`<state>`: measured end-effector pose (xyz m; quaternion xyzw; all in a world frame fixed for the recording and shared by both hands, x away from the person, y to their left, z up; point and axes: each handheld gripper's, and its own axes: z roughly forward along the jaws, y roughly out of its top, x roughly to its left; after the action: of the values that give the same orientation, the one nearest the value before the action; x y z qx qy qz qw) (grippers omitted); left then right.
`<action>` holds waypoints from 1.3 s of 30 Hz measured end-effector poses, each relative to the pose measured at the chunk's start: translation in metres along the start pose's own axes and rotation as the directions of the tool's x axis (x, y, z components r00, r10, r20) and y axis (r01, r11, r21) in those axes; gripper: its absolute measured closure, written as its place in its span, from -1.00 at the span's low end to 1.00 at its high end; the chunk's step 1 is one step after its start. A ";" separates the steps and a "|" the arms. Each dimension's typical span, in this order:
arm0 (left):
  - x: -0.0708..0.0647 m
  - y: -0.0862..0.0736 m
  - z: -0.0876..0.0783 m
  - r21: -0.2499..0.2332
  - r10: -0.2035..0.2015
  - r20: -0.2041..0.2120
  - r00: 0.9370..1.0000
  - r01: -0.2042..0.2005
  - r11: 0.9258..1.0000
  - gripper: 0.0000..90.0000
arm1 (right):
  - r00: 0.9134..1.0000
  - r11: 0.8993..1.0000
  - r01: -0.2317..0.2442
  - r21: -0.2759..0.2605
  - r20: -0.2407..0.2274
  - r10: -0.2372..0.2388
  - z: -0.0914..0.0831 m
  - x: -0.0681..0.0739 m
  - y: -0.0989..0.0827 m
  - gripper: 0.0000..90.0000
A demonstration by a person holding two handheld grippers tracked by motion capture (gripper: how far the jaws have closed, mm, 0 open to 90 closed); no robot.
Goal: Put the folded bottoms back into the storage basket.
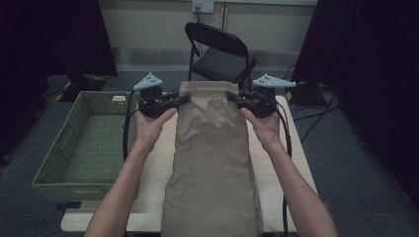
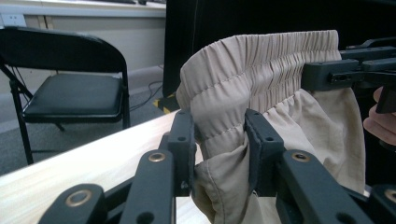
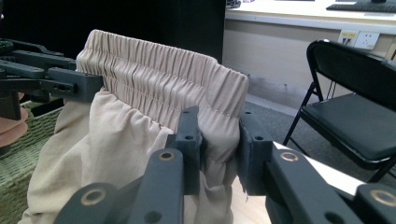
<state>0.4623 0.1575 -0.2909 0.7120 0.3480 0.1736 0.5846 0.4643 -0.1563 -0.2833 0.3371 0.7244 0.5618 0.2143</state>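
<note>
Trousers (image 1: 212,148) are pinched at the waistband corners by both hand-held grippers, left (image 1: 182,98) and right (image 1: 233,98), so they're hung flat, mid-frame.

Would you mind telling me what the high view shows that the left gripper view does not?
High view alone: the green woven basket left of the table, both forearms, and the trousers' full length down the table.

Left gripper view alone: a close look at the left gripper, its jaws pinching the elastic waistband.

Both: the beige trousers, the black folding chair, the wooden tabletop, and the right gripper clamping the waistband's other end.
</note>
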 end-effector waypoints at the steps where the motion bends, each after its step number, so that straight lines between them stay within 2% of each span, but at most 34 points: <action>1: 0.000 0.002 0.000 -0.003 0.001 -0.001 1.000 -0.001 1.000 0.50 | 1.000 1.000 0.006 -0.002 0.000 -0.006 0.000 0.000 0.004 0.62; 10: 0.004 0.023 0.000 -0.029 0.009 -0.020 1.000 -0.010 1.000 0.51 | 1.000 0.999 0.014 -0.028 0.010 -0.014 0.000 0.000 0.026 0.63; 18: 0.003 0.042 0.006 -0.059 0.019 -0.017 1.000 -0.020 0.998 0.52 | 0.999 0.999 0.023 -0.049 0.027 -0.022 -0.004 -0.005 0.043 0.63; 25: 0.003 0.041 0.015 -0.054 0.033 -0.027 0.999 -0.034 0.998 0.52 | 0.999 0.999 0.022 -0.034 0.046 -0.020 -0.001 -0.013 0.044 0.63; 26: 0.004 0.041 0.016 -0.062 0.036 -0.017 0.999 -0.037 0.997 0.51 | 0.999 0.999 0.016 -0.035 0.047 -0.014 0.000 -0.015 0.044 0.63; 29: 0.008 0.041 0.022 -0.083 0.014 -0.015 1.000 -0.016 0.996 0.52 | 0.999 0.999 0.014 -0.045 0.052 -0.012 0.002 -0.019 0.045 0.63; 34: 0.010 0.039 0.031 -0.074 0.024 -0.015 1.000 -0.025 0.997 0.52 | 0.998 0.999 0.003 -0.039 0.061 0.000 0.005 -0.026 0.042 0.63; 39: 0.010 0.030 0.039 -0.040 0.044 -0.020 0.999 -0.045 0.998 0.51 | 0.998 1.000 -0.015 -0.017 0.063 0.016 0.008 -0.032 0.030 0.63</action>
<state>0.5035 0.1348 -0.2737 0.7058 0.3339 0.2004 0.5917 0.4991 -0.1705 -0.2594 0.3585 0.7101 0.5583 0.2357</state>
